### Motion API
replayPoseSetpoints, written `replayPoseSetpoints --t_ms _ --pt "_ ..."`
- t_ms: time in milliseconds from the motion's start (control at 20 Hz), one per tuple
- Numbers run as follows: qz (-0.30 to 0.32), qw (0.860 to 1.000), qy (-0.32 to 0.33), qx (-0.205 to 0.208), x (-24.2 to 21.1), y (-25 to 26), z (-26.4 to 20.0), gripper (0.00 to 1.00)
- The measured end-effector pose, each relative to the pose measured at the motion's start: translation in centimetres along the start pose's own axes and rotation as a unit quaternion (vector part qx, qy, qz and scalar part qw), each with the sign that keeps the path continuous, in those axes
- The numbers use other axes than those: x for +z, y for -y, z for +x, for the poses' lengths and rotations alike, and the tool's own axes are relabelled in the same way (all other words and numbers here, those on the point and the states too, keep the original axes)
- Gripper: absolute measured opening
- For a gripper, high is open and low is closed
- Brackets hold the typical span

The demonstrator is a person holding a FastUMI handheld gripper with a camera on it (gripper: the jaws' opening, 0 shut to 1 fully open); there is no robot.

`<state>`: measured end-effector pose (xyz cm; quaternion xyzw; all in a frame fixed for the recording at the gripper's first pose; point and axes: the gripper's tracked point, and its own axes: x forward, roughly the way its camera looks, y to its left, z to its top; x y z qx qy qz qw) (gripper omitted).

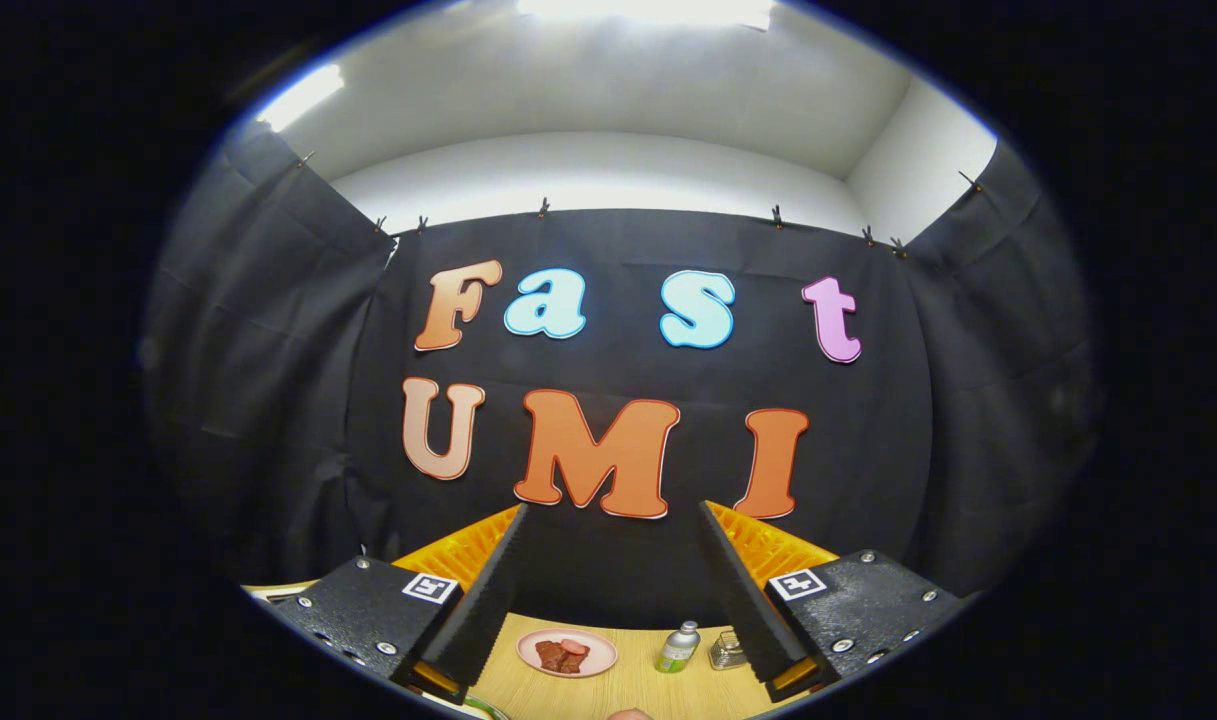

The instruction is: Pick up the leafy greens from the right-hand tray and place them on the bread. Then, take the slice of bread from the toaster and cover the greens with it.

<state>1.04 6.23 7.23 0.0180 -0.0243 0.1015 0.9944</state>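
Note:
My gripper [613, 512] is held high and tilted up toward the booth's back wall, its two fingers [488, 590] spread wide apart with nothing between them. Low down between the fingers lies a strip of the wooden table [628, 690]. A sliver of something green [483, 708] peeks in by the left finger's base; I cannot tell what it is. A small rounded tan edge [628, 714] shows at the table's near side, too little to identify.
A pink plate [566, 653] with dark reddish meat pieces sits on the table between the fingers. To its right stand a small green-labelled bottle [677, 648] and a small glass jar [726, 651]. Black cloth walls close the booth on three sides.

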Motion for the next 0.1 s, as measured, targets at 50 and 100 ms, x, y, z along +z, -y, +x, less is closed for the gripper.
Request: replayPoseSetpoints --t_ms 50,100 --pt "0.001 1.0 -0.001 -0.001 -0.1 0.06 -0.1 0.97" --pt "0.002 1.0 -0.002 0.001 -0.13 -0.04 -0.14 0.97"
